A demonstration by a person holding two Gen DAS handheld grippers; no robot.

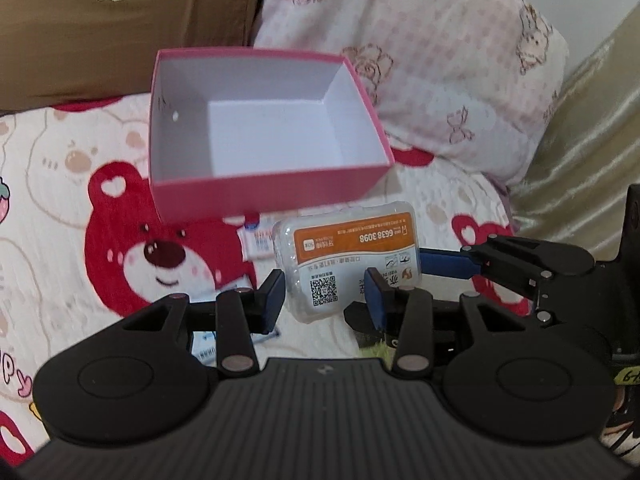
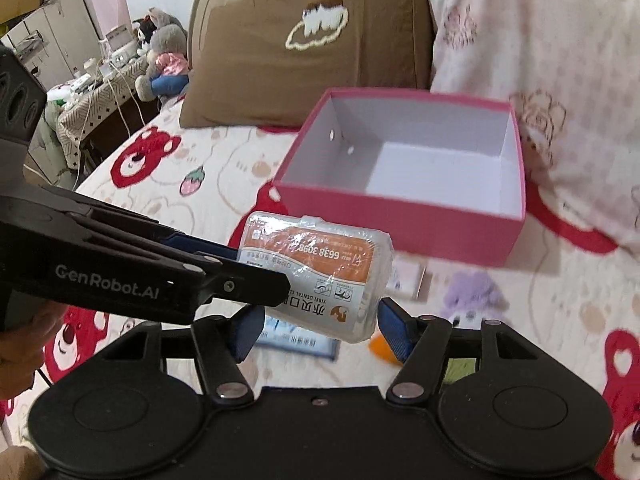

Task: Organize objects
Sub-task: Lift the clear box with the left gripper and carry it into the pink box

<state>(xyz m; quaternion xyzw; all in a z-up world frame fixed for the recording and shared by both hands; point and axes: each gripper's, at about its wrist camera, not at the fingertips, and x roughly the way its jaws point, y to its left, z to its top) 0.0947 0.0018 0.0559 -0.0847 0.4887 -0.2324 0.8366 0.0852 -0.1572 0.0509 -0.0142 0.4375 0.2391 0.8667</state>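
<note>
A clear-wrapped white pack with an orange label (image 1: pixel 348 256) hangs in the air above the bedspread. My left gripper (image 1: pixel 326 296) is shut on its near end, blue pads against both sides. My right gripper (image 2: pixel 316 326) grips the same pack (image 2: pixel 316 272) from the other side, and its pads touch the wrap. In the left wrist view a right finger (image 1: pixel 444 263) comes in from the right onto the pack's edge. The left fingers (image 2: pixel 248 286) cross in from the left in the right wrist view. Just beyond the pack, an open pink box (image 1: pixel 256 188) (image 2: pixel 400 224) with a white, empty inside rests on the bed.
A brown pillow (image 2: pixel 304 60) and a pink floral pillow (image 1: pixel 420 60) lie behind the box. On the bear-print bedspread (image 1: pixel 60 200) under the pack lie a blue-and-white packet (image 2: pixel 296 340), a purple plush (image 2: pixel 476 292) and a small white box (image 2: pixel 408 276). A cluttered side table (image 2: pixel 100 88) stands far left.
</note>
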